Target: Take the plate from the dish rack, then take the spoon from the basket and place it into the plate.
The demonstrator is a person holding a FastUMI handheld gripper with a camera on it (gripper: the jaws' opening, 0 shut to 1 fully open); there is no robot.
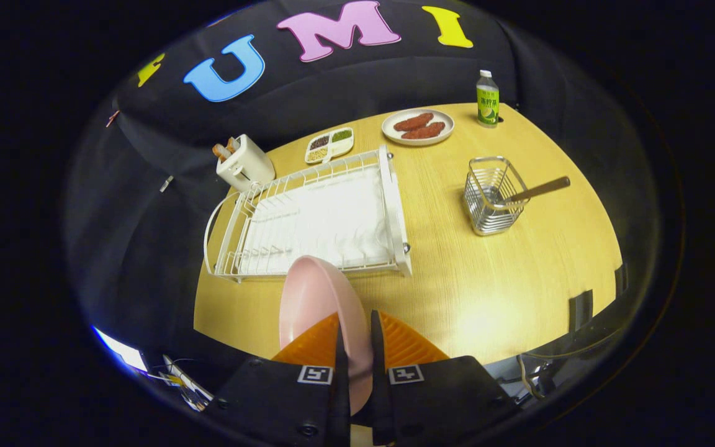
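A pink plate (317, 298) stands on edge between my gripper's (355, 338) two fingers, which press on its rim from both sides. The plate hangs above the wooden table (469, 292), just in front of the white wire dish rack (320, 217). The rack lies beyond the fingers and holds no dishes. Off to the right of the rack stands a metal wire basket (493, 197) with a spoon (534, 190) in it, the brown handle leaning out to the right.
A white toaster (244, 164) sits behind the rack's left end. Farther back are a divided dish of grains (329, 145), a plate with sausages (418, 126) and a green-labelled bottle (488, 99). Bare table lies between rack and basket.
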